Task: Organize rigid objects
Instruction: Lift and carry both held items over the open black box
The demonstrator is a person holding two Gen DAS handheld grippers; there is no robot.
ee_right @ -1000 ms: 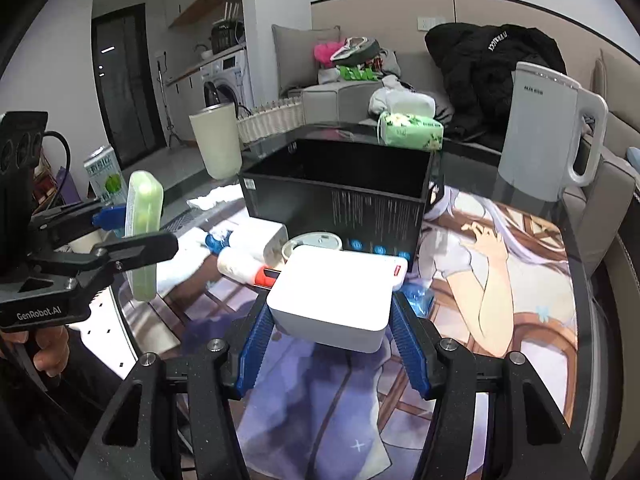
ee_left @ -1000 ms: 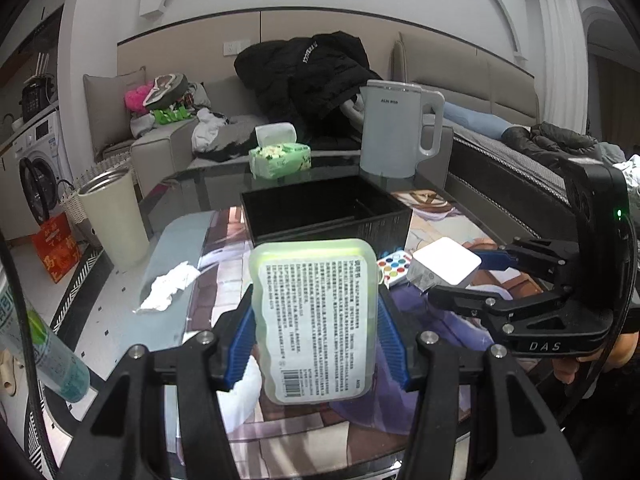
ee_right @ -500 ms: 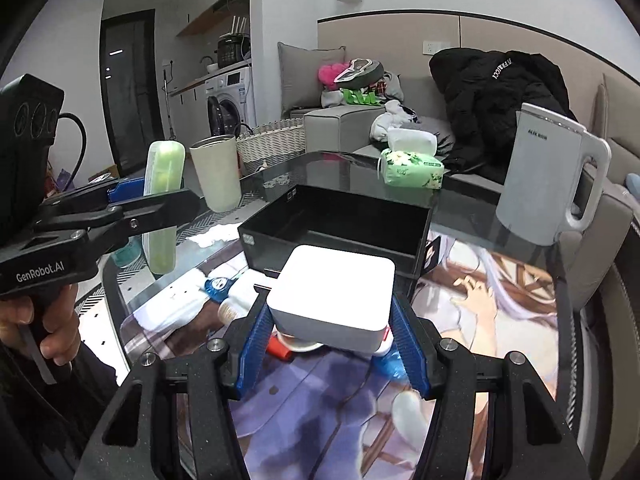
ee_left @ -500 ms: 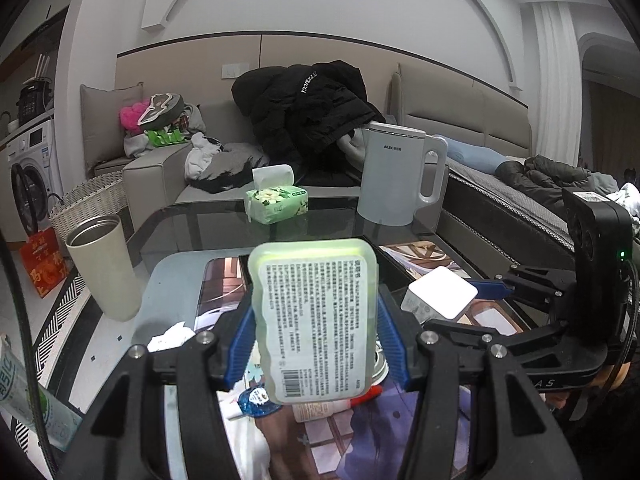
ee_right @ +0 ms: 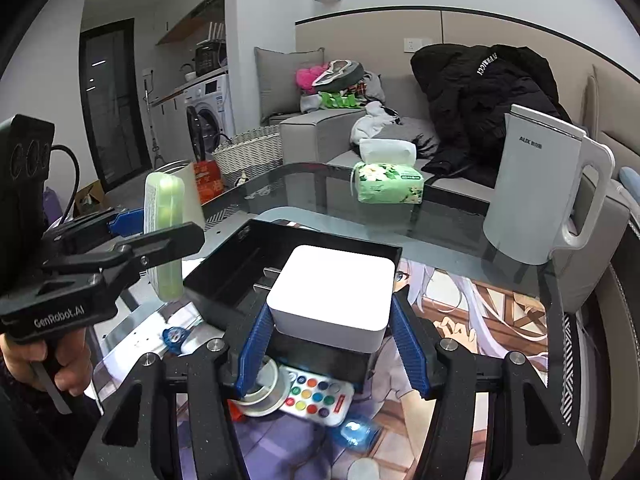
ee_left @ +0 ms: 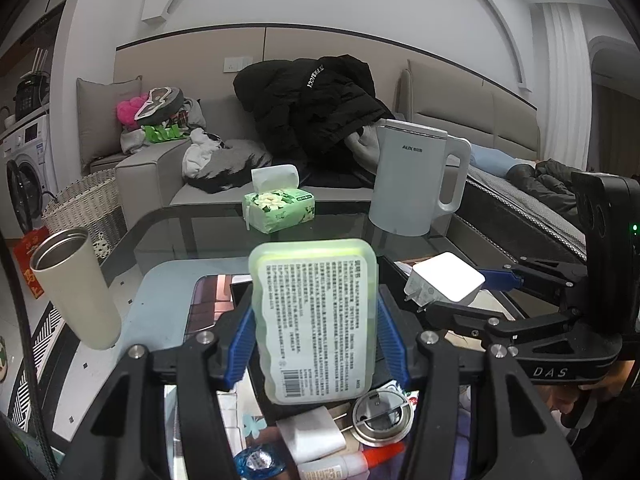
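Left gripper (ee_left: pixel 314 334) clamped on one pale green plastic case (ee_left: pixel 314 320), blue pads on its long sides; long axis upright, printed label and barcode toward the camera. Right gripper (ee_right: pixel 332 322) clamped on one white square charger (ee_right: pixel 332 290), held flat, broad face up; from the left wrist view its plug prongs point left. Both are held above one open black box (ee_right: pixel 240 264) on the glass table (ee_right: pixel 460 240). Near side, under the grippers: one round metal lid (ee_left: pixel 380 416), one remote with coloured buttons (ee_right: pixel 316 394), one red-tipped tube (ee_left: pixel 352 462). Far right: one white kettle (ee_left: pixel 416 180). Far centre: one green tissue pack (ee_left: pixel 278 204). Left: one steel tumbler (ee_left: pixel 74 288).
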